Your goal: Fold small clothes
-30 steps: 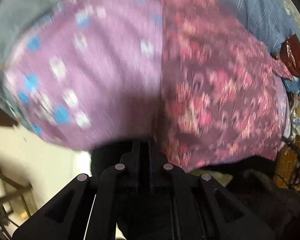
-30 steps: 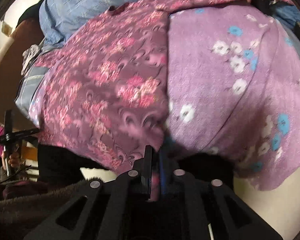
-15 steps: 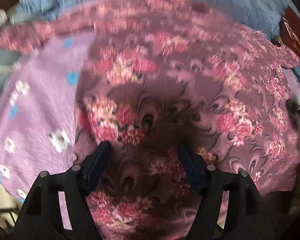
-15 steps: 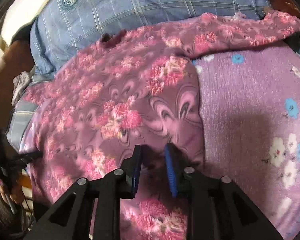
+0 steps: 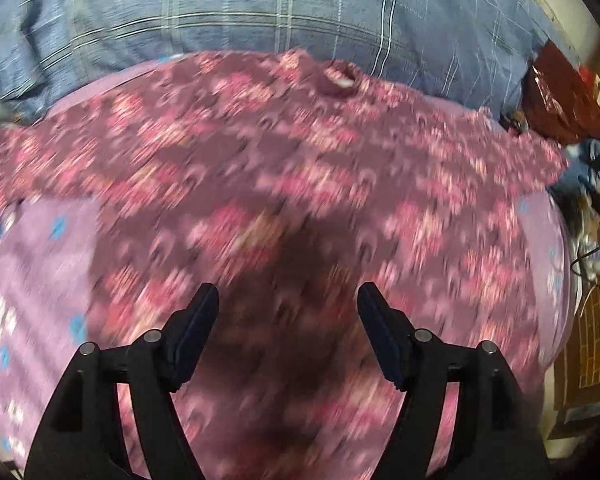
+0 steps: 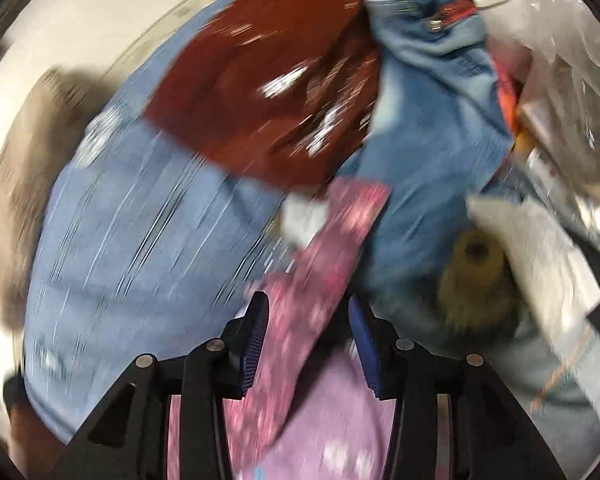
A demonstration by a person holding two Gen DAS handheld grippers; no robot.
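Observation:
A small maroon top with pink flowers point(image 5: 284, 184) lies spread on a lilac flowered cloth point(image 5: 40, 280), its neck hole toward the far side and both sleeves out to the sides. My left gripper point(image 5: 288, 312) is open and empty, hovering over the top's lower middle. In the right wrist view one sleeve of the top point(image 6: 332, 240) runs away from me. My right gripper point(image 6: 306, 332) is open with its fingers on either side of that sleeve. Both views are blurred by motion.
A blue checked pillow point(image 5: 260, 8) lies beyond the top and shows in the right wrist view point(image 6: 140, 220). A dark red shiny bag point(image 6: 276, 92), blue jeans point(image 6: 432, 120), clear plastic bags point(image 6: 572, 60) and a tan spool point(image 6: 476, 276) crowd the right end.
Both grippers let go of the top's hem and opened. The left one pulled back over the flat top. The right one swung to the top's right sleeve.

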